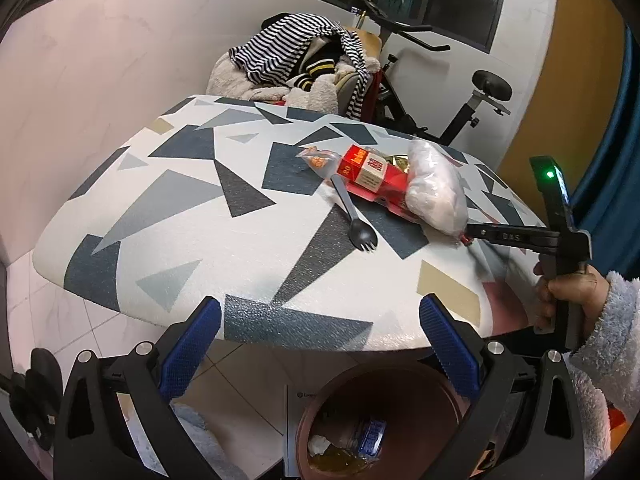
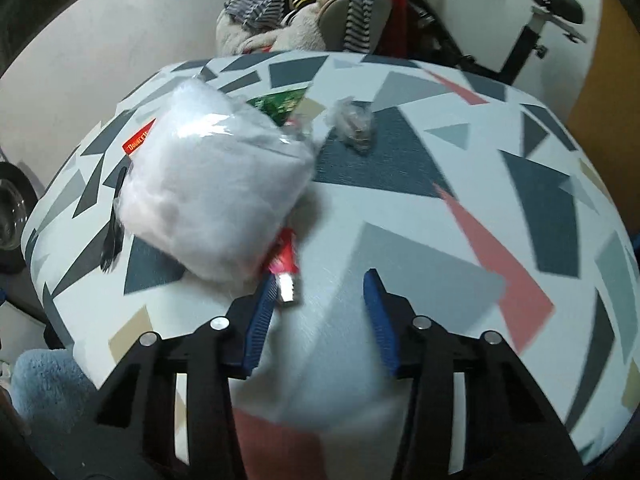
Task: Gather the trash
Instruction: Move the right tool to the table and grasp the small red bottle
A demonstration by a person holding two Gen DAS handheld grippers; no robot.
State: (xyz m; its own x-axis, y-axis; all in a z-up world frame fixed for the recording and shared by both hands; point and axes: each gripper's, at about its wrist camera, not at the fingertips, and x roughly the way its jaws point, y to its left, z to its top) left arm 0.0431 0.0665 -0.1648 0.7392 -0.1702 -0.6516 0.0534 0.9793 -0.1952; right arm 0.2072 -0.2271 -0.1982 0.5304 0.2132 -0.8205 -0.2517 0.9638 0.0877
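Observation:
Trash lies on the patterned table [image 1: 256, 216]: a red box [image 1: 370, 178], an orange wrapper [image 1: 318, 160], a black spork [image 1: 350, 216] and a white stuffed plastic bag [image 1: 434, 188]. My left gripper [image 1: 320, 304] hangs open and empty at the near table edge, above a brown bin [image 1: 384, 384] that holds trash. My right gripper [image 2: 322, 278] has its jaws partly apart over bare table, nothing between the pads. Just past its left fingertip [image 2: 266, 300] lie the bag [image 2: 212, 184] and a small red item with a silver end [image 2: 286, 268]. A crumpled clear wrapper [image 2: 354, 124] and a green packet [image 2: 280, 104] lie farther back.
A chair piled with striped clothes [image 1: 304, 56] stands behind the table, and an exercise bike [image 1: 460, 108] to its right. A hand in a fluffy pale blue sleeve [image 1: 612, 320] holds the right gripper [image 1: 470, 234] at the table's right edge. White tiled floor [image 1: 32, 300] lies below left.

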